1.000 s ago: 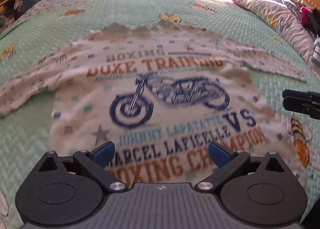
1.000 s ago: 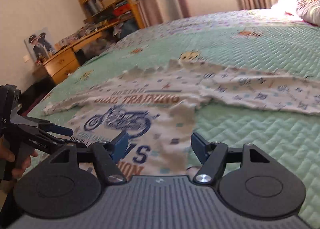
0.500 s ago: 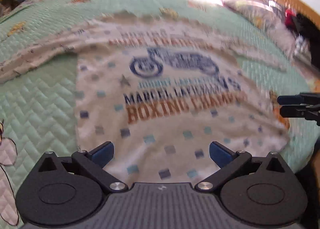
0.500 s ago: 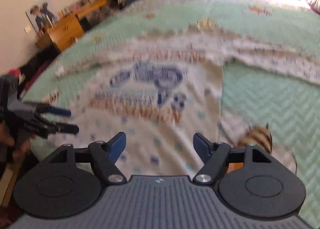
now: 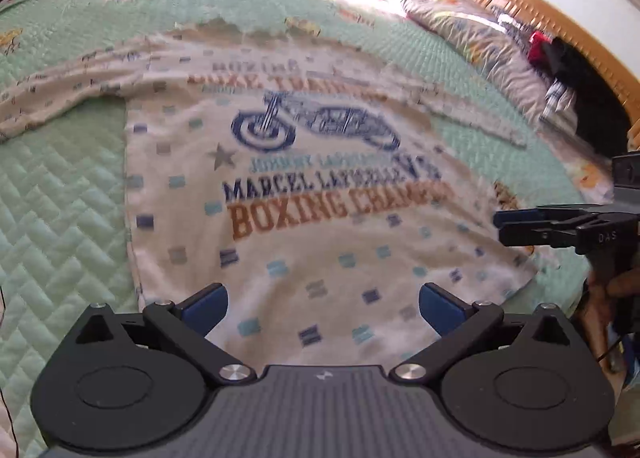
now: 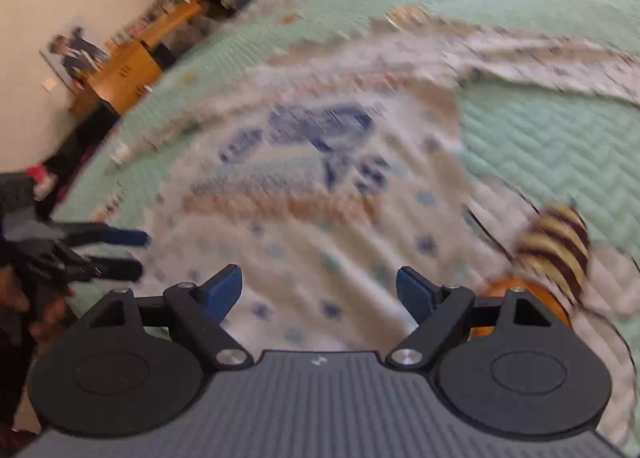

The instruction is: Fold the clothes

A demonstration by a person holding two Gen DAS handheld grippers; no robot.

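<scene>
With both the left gripper point(image 5: 322, 308) and the right gripper point(image 6: 319, 290) spread wide and empty above the near hem of the flat white printed cotton shirt point(image 5: 304, 186), a closing jaw may catch the quilted green bedcover point(image 5: 60, 218) too.

A green quilted bedspread point(image 5: 64, 218) covers the bed, a striped bee point(image 6: 554, 246) stitched near its front edge. Pillows point(image 5: 480, 42) lie along the wooden headboard point(image 5: 520, 6). A wooden dresser point(image 6: 120, 78) stands beside the bed.

Each tool had black linkage arms on round black discs, silver screws and blue finger pads point(image 5: 204, 304). The ribbed grey body carried a small white mark. The right tool point(image 5: 504, 228) bore white lettering "DAS".
</scene>
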